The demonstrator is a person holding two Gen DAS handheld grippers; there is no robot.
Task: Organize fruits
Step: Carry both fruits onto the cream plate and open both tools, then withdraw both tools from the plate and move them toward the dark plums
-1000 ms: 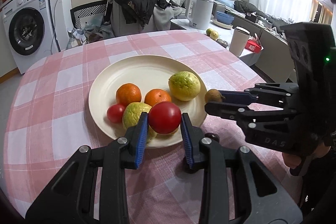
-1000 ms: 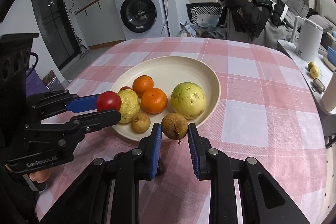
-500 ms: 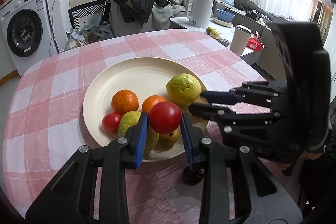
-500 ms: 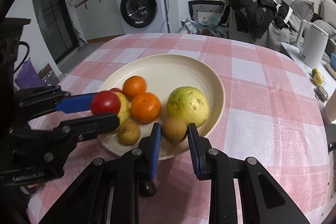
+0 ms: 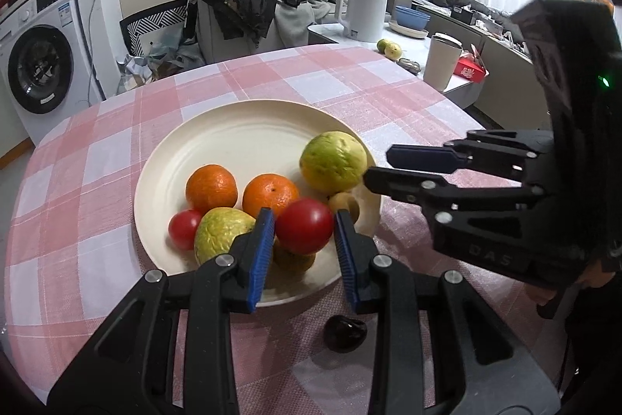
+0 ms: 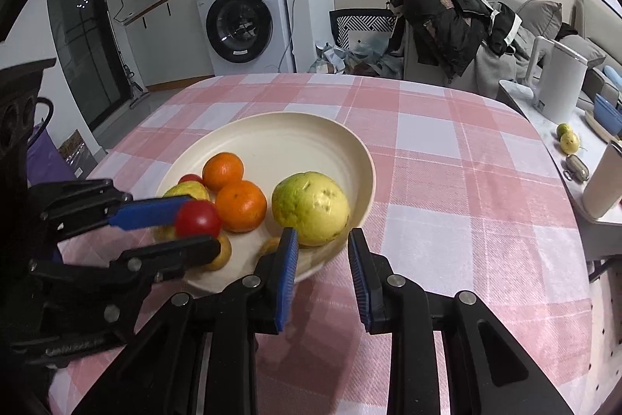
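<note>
Even indoor light is filling both views, with a bright patch glaring at the upper right of the left-wrist frame. Fisheye distortion is bending the edges into dark vignetted corners. Soft shadows are falling on the bench (image 5: 97, 205) under each hand-held gripper; focus is staying sharp centrally.

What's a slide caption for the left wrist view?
Left gripper holds a red tomato over the fruit plate; right gripper open beside it.
</note>
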